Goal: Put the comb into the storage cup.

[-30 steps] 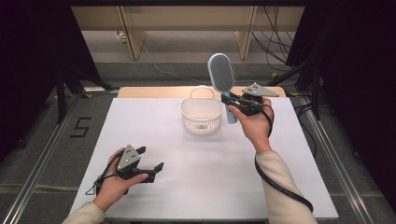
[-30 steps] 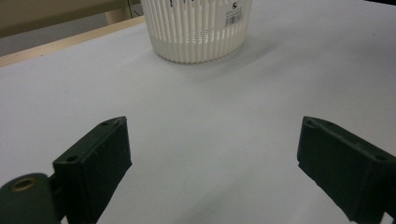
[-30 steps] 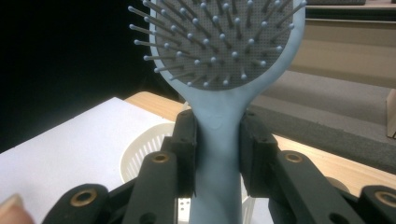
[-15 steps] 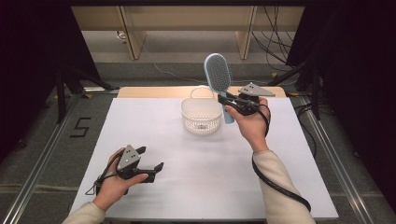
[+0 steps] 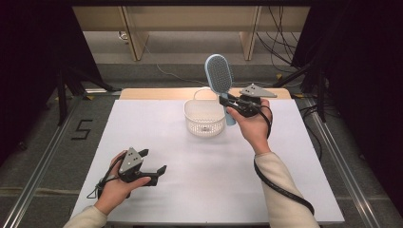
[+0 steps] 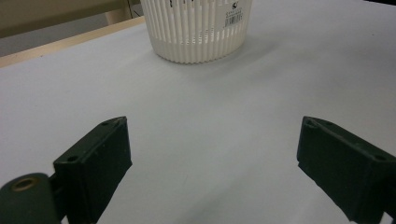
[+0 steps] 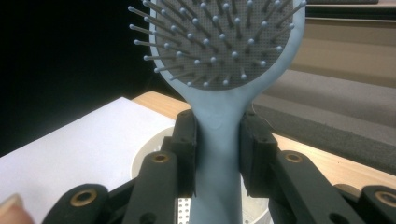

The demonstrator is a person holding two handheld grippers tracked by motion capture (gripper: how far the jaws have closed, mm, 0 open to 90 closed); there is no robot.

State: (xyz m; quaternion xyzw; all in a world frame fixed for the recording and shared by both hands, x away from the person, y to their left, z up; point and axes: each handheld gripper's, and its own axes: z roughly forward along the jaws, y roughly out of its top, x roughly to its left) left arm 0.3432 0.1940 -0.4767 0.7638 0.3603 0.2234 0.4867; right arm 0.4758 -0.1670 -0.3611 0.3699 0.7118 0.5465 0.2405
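Hairbrush [image 5: 219,76] clamped by its handle in my right tool [image 5: 227,103], held upright at the right rim of the white basket [image 5: 204,124] toward the desk's [image 5: 142,123] far edge. Since a second ago the brush head has drifted slightly left — closer over the basket's mouth, so lowering it in looks like the next step. My left tool [image 5: 154,161] rests near-left on the desk — released, nothing between its jaws.

A black numeral "5" [image 5: 81,128] is marked on the grey floor, left of the white table [image 5: 157,123]. The white basket [image 6: 198,28] carries a small barcode sticker [image 6: 235,14], its print too small to read.
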